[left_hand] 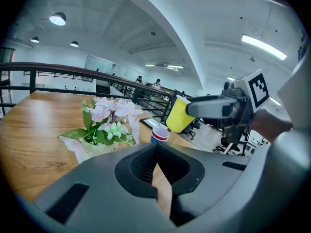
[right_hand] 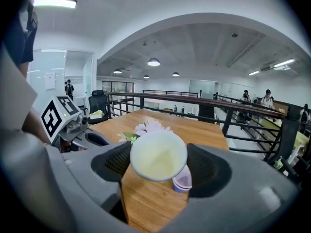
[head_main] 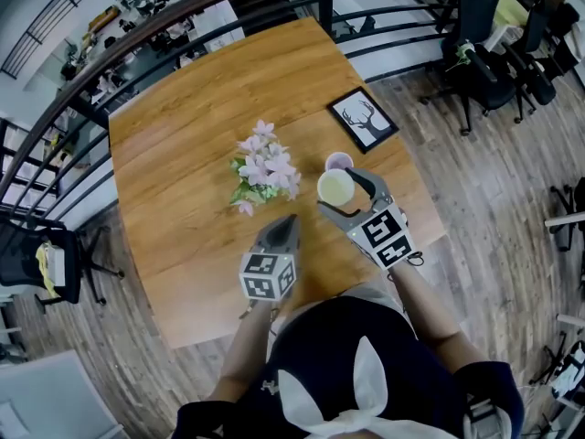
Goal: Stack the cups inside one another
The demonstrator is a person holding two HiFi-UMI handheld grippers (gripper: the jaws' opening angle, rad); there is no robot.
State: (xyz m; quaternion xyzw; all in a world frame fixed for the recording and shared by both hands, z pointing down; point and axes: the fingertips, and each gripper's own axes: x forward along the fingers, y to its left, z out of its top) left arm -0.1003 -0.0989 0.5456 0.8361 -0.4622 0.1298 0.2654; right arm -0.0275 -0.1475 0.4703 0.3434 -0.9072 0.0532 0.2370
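**While One Cup Hangs in the Jaws, Another Waits on the Bench**

Where the right gripper [head_main: 339,190] reaches over the wooden bench [head_main: 174,154], its jaws are closed on a pale yellow cup [head_main: 335,187], one pad on each side of the cup near its rim. From the right gripper view the cup's open mouth faces the camera and nothing shows inside it. Seen from the left gripper view, the yellow cup is tilted and held up off the bench.

A second cup [head_main: 339,161] stands upright on the bench just beyond the yellow one. It is smaller in outline, with a white rim and a coloured wall. In the head view the yellow cup overlaps its near edge. In the right gripper view the second cup peeks out below and to the right of the held cup. Whether the two cups touch cannot be told.

Nearer the person, the left gripper [head_main: 284,226] sits low over the bench with its jaws closed together and nothing between them.

A bunch of pink and white flowers [head_main: 264,168] lies on the bench to the left of the cups. A framed picture of a deer [head_main: 363,120] lies flat near the far right edge. A dark railing [head_main: 137,35] runs along the bench's far side.
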